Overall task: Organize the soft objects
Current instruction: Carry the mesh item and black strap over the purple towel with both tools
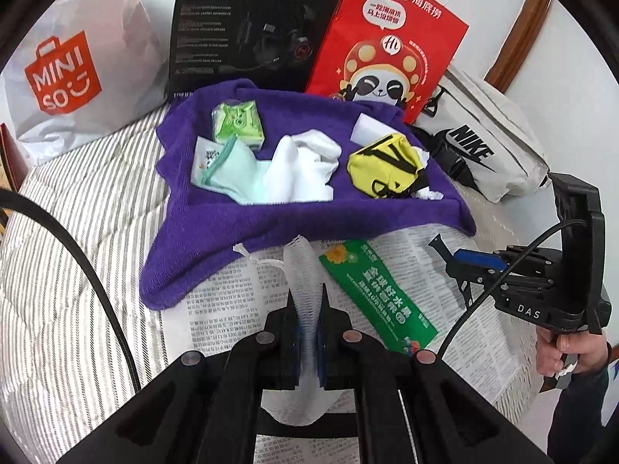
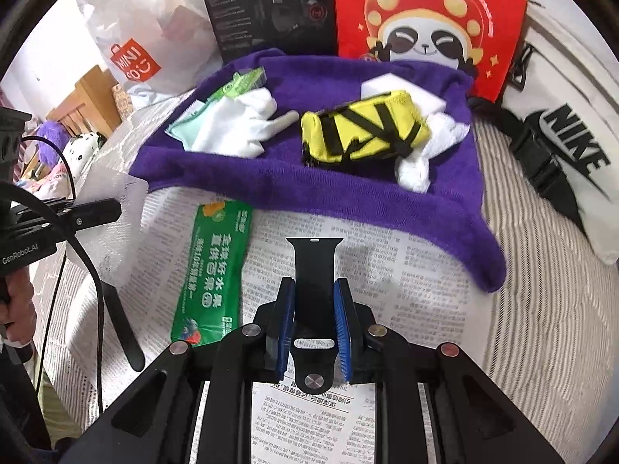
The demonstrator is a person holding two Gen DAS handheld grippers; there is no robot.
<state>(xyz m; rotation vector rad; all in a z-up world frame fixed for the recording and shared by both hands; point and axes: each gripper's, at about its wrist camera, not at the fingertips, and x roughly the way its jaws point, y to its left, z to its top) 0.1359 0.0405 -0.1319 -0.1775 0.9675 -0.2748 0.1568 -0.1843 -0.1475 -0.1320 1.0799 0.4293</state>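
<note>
My left gripper point(image 1: 307, 303) is shut on a white mesh net bag point(image 1: 300, 270) with a drawstring, held over the newspaper point(image 1: 232, 309). My right gripper point(image 2: 314, 290) is shut on a black watch strap point(image 2: 315, 263); it also shows at the right of the left wrist view point(image 1: 450, 261). Beyond both lies a purple towel point(image 1: 271, 224). On it are a green tissue packet point(image 1: 240, 123), a mint sock point(image 1: 232, 174), white cloth pieces point(image 1: 305, 166), a yellow pouch point(image 1: 383, 170) and a white block point(image 1: 367, 127).
A green sachet point(image 1: 375, 294) lies on the newspaper between the grippers. Behind the towel stand a Miniso bag point(image 1: 77, 77), a black headset box point(image 1: 251, 27) and a red paper bag point(image 1: 387, 38). A white Nike bag point(image 1: 476, 147) lies at the right on striped bedding point(image 1: 77, 232). Another black strap point(image 2: 123, 328) lies left.
</note>
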